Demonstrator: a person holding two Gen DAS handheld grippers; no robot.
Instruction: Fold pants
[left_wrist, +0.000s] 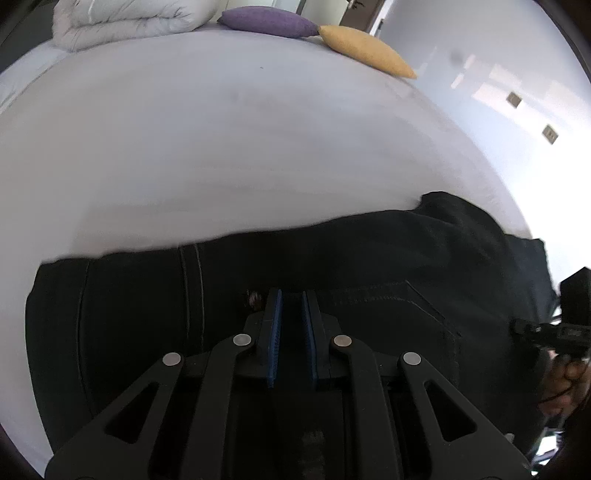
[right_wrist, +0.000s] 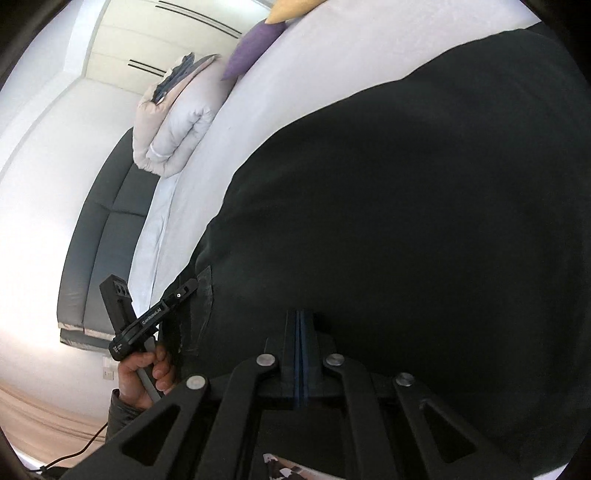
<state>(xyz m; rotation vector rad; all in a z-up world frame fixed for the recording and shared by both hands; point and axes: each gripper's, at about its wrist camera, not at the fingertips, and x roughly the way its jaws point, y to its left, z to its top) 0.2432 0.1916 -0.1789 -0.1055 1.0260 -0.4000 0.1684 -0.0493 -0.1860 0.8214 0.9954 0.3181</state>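
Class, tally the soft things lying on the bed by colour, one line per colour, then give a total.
Black denim pants: 1
Purple cushion: 1
Yellow cushion: 1
White folded quilted duvet: 1
Total: 4

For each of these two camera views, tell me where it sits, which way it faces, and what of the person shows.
Left wrist view: sits on the left gripper, looking low across the black pants and the white bed toward the purple pillow and yellow pillow; jaws slightly apart; the person's other hand shows at right.

Right wrist view: sits on the right gripper, rolled sideways, close over the pants, jaws closed; the person's left hand shows at lower left.

Shared: pants, bed, both pillows, folded duvet.
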